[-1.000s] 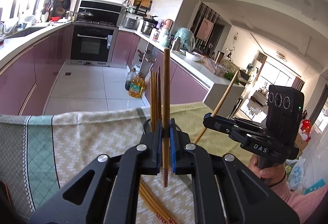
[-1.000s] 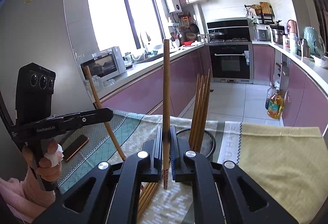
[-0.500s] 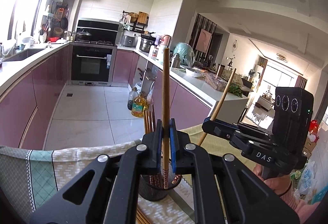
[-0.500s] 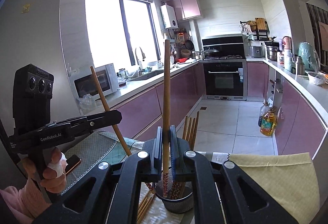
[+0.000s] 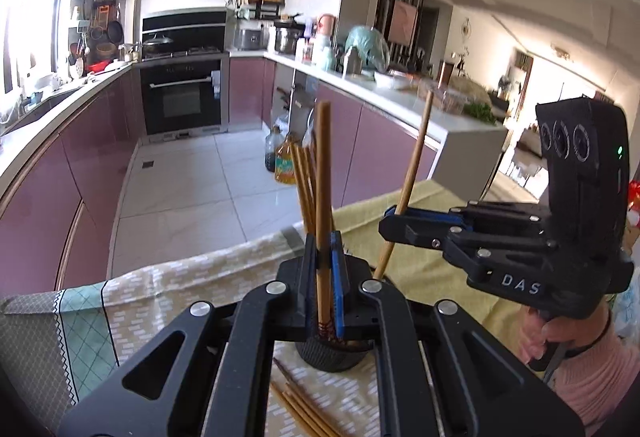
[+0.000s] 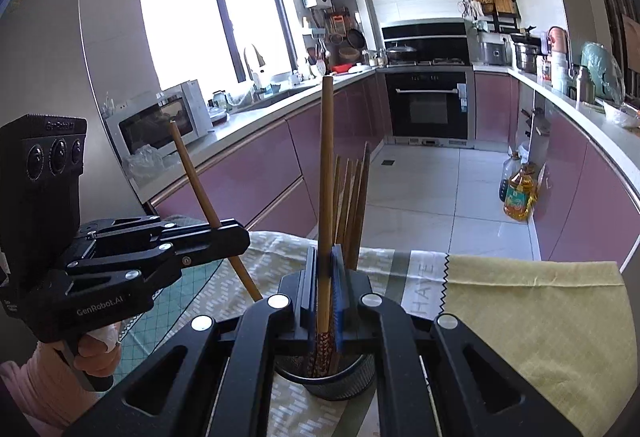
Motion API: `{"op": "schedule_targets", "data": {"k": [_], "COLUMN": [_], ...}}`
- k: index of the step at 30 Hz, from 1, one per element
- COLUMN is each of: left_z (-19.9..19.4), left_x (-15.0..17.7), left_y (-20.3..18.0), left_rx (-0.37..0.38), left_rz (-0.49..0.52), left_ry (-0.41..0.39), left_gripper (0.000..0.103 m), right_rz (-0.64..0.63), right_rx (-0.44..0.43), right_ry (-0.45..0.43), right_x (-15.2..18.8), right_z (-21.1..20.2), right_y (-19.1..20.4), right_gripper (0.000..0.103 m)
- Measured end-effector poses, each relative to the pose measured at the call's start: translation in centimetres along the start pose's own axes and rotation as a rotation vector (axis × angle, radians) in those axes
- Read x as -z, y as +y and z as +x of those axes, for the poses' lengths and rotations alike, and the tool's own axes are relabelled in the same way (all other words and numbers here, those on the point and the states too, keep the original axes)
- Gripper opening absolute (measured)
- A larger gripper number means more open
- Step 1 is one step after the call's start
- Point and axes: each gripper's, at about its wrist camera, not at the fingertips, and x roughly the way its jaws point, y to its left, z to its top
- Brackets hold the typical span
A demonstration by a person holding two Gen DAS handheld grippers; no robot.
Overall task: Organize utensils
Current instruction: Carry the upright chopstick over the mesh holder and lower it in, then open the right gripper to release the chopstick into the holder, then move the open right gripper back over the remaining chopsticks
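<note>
My left gripper (image 5: 323, 261) is shut on a wooden chopstick (image 5: 322, 173) held upright, its patterned lower end inside the black mesh cup (image 5: 332, 355). My right gripper (image 6: 326, 277) is shut on another upright chopstick (image 6: 326, 173), its lower end also in the cup (image 6: 340, 383). Several chopsticks (image 6: 352, 197) stand in the cup. Each gripper shows in the other's view, the right one (image 5: 394, 217) and the left one (image 6: 236, 233), each with its chopstick slanting down toward the cup. Loose chopsticks (image 5: 304, 409) lie on the cloth in front of the cup.
The cup stands on a table with a patterned green and white cloth (image 5: 160, 285) and a yellow cloth (image 6: 528, 309). Beyond the table edge are the tiled kitchen floor, purple cabinets (image 5: 80, 165) and oil bottles (image 6: 518, 193).
Both grippers have come down with their chopsticks. The lower ends have gone from above the cup into it.
</note>
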Motion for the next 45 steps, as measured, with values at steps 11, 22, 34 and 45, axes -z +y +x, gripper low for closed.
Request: {"op": "schedule_targets", "data": {"k": [11,22,34,45], "left_z": [4.2,2.9,-4.1,-3.7], "left_x": [0.4,2.2,6.9,15.2], "left_y": [1.5,1.4,1.4,2.7], "left_rx": [-0.012,-0.019,-0.074,-0.159], "left_rz": [-0.041,-0.074,-0.070,-0.109], "left_ry": [0.102,0.066,-0.058,0.120], "left_gripper": [0.008,0.021,0.059,0.064], "right_rz": [0.058,0.091,-0.077,-0.094], "right_rx": [0.013,0.010,-0.078,-0.076], "right_ry": [0.104,0.077,0.024,0.264], "right_x": [1.3,2.4,5.5,12.7], "right_z": [3.2,2.5,-2.6,1.6], "right_y": [-0.8,-1.2,4.2,6.8], "right_gripper": [0.008,0.021,0.043,0.043]}}
